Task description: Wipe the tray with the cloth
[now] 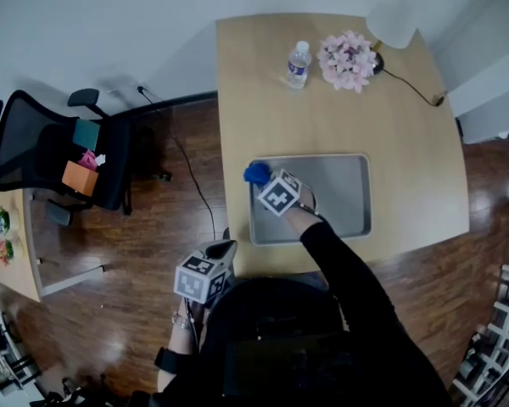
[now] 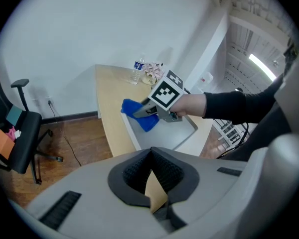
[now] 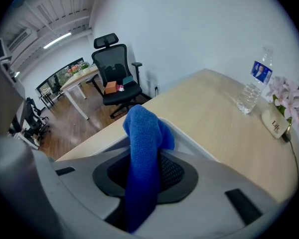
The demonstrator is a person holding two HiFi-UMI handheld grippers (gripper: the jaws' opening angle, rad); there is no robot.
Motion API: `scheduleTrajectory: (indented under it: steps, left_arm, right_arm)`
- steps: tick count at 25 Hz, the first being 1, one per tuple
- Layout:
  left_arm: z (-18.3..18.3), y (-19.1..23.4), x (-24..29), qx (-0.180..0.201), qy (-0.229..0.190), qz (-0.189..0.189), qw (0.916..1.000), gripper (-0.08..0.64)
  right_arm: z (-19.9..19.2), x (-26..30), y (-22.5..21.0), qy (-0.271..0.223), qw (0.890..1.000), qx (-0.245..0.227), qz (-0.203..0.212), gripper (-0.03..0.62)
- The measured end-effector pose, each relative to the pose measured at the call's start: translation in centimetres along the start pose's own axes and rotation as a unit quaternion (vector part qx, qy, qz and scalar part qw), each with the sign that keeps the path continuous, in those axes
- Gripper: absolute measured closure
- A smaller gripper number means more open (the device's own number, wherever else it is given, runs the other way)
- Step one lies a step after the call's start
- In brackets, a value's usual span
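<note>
Right tool (image 1: 265, 181): clamped on the cloth (image 1: 254, 173), a bunched fold pinched between its pads and sticking out past the tips; it points down at the tray (image 1: 343, 195).
Cloth: blue, at the tray's far left corner, over the rim; contact with the tray cannot be told.
Tray: grey, on the near side of the table (image 1: 339, 117).
Left tool (image 1: 226, 248): jaws closed tip to tip, nothing in them, held off the table's near edge.
Far end of table: bottle (image 1: 298, 64) beside pink flowers (image 1: 346, 59).
</note>
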State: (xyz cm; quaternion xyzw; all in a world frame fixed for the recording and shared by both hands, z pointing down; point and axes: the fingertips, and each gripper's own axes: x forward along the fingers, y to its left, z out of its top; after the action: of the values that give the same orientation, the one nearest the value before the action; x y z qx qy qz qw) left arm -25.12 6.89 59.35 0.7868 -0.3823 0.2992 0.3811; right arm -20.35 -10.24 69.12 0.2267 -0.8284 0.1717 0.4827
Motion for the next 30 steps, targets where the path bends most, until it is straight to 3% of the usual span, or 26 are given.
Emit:
scheduleTrajectory:
  steps: [8, 17, 20, 24, 30]
  left_arm:
    - [0.1, -0.6, 0.2, 0.012, 0.004, -0.007, 0.9999, 0.565]
    - [1.2, -2.4, 1.4, 0.032, 0.009, -0.018, 0.9993, 0.565]
    - [1.3, -2.3, 1.3, 0.029, 0.01, -0.013, 0.9994, 0.565]
    - [1.2, -1.8, 1.2, 0.021, 0.016, -0.006, 0.9996, 0.565]
    - [1.1, -1.5, 1.5, 0.01, 0.018, 0.002, 0.9998, 0.565]
  right_arm:
    - [-6.6, -4.0, 10.9, -0.003, 0.996, -0.052, 0.079, 0.485]
    - [-7.9, -4.5, 12.9, -0.01, 0.991, -0.046, 0.126, 0.485]
    - [-7.1, -4.7, 10.9, -0.026, 0.992, -0.043, 0.116, 0.485]
    - [-5.4, -4.5, 3.4, -0.028, 0.997, -0.03, 0.059, 0.485]
    - [-1.4, -3.8, -6.3, -0.018, 0.997, -0.078, -0.013, 0.485]
